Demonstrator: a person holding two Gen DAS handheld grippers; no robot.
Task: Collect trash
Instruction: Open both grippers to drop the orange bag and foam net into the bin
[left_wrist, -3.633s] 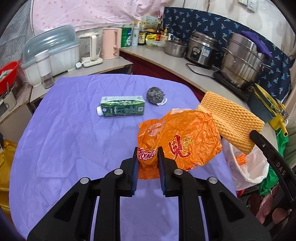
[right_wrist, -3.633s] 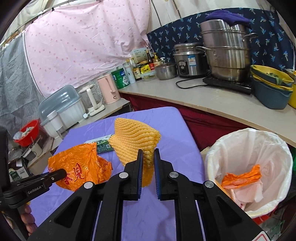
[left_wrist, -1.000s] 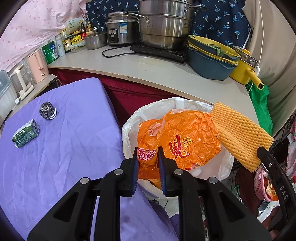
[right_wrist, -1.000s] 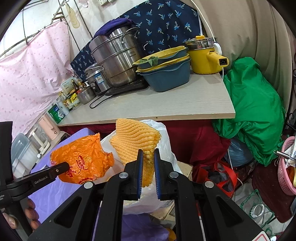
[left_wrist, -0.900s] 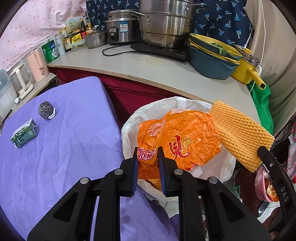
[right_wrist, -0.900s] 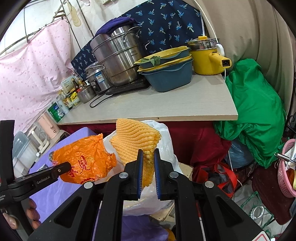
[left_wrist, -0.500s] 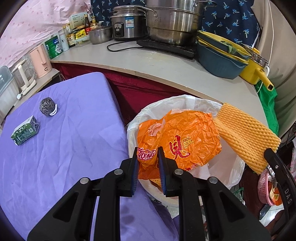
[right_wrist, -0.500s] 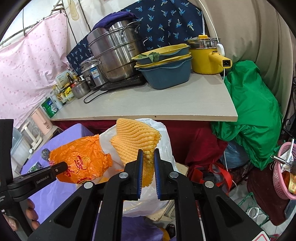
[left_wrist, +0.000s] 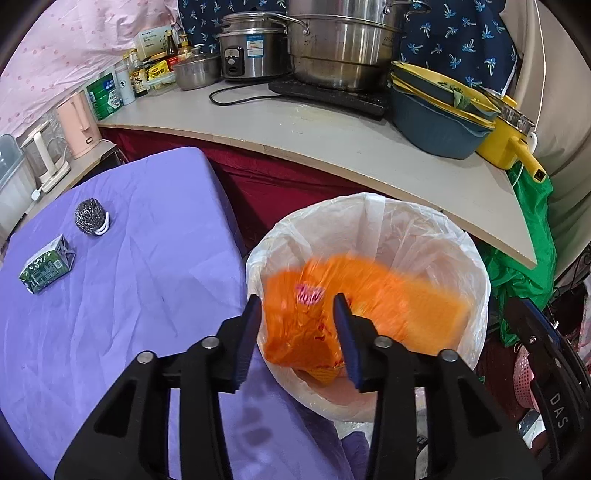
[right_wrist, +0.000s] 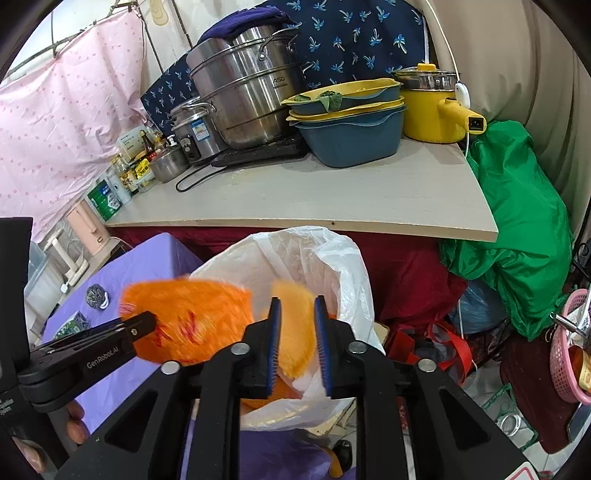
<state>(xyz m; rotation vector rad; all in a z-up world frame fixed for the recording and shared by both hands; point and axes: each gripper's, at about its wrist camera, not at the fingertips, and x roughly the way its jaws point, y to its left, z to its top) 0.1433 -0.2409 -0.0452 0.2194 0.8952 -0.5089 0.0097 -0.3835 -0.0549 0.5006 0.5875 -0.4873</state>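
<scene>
My left gripper (left_wrist: 296, 300) hangs over the white-lined trash bin (left_wrist: 424, 236) and its jaws are opening. The orange plastic bag (left_wrist: 369, 291) is a blur between and below them, loose from the pads and dropping into the bin. In the right wrist view my right gripper (right_wrist: 297, 301) is over the same bin liner (right_wrist: 332, 266), and its jaws are opening too. The yellow foam net (right_wrist: 295, 332) is blurred between them, free of the pads. On the purple table (left_wrist: 129, 295) lie a green carton (left_wrist: 46, 269) and a steel scourer (left_wrist: 88, 220).
A counter (left_wrist: 332, 140) curves behind the bin and carries steel pots (left_wrist: 340, 48), stacked blue basins (left_wrist: 432, 122) and a yellow pot (right_wrist: 428, 110). At the right, a green bag (right_wrist: 517, 221) and a pink basket (right_wrist: 565, 354) crowd the floor.
Both grippers' jaws have parted. The orange bag and the foam net, held still half a second ago, have slipped down toward the bin and are blurred.
</scene>
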